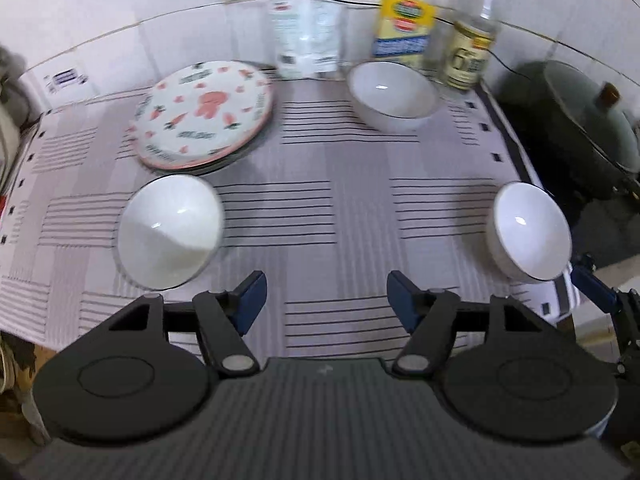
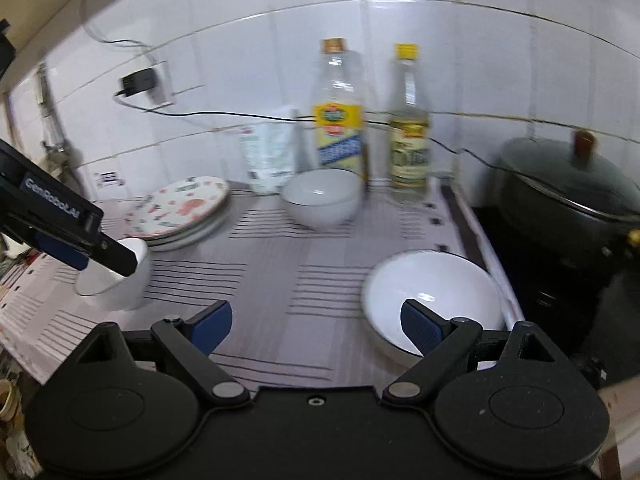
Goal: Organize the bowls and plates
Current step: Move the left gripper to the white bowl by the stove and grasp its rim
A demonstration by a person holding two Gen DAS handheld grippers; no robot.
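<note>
A stack of plates, the top one patterned with pink carrots point(image 1: 204, 114), lies at the far left of the striped cloth point(image 1: 320, 208); it also shows in the right wrist view point(image 2: 180, 206). Three white bowls stand on the cloth: near left point(image 1: 170, 230) point(image 2: 116, 280), far middle point(image 1: 392, 94) point(image 2: 322, 198), near right point(image 1: 528, 232) point(image 2: 432, 296). My left gripper point(image 1: 324, 298) is open and empty above the cloth's front, between the near bowls. My right gripper point(image 2: 316, 322) is open and empty, its right finger over the near right bowl's rim.
Two bottles point(image 2: 340, 120) point(image 2: 410, 128) and a white pouch point(image 2: 270, 156) stand against the tiled wall. A dark lidded pot point(image 2: 568, 188) sits on the stove at right. A cable runs along the wall from a plug point(image 2: 138, 82).
</note>
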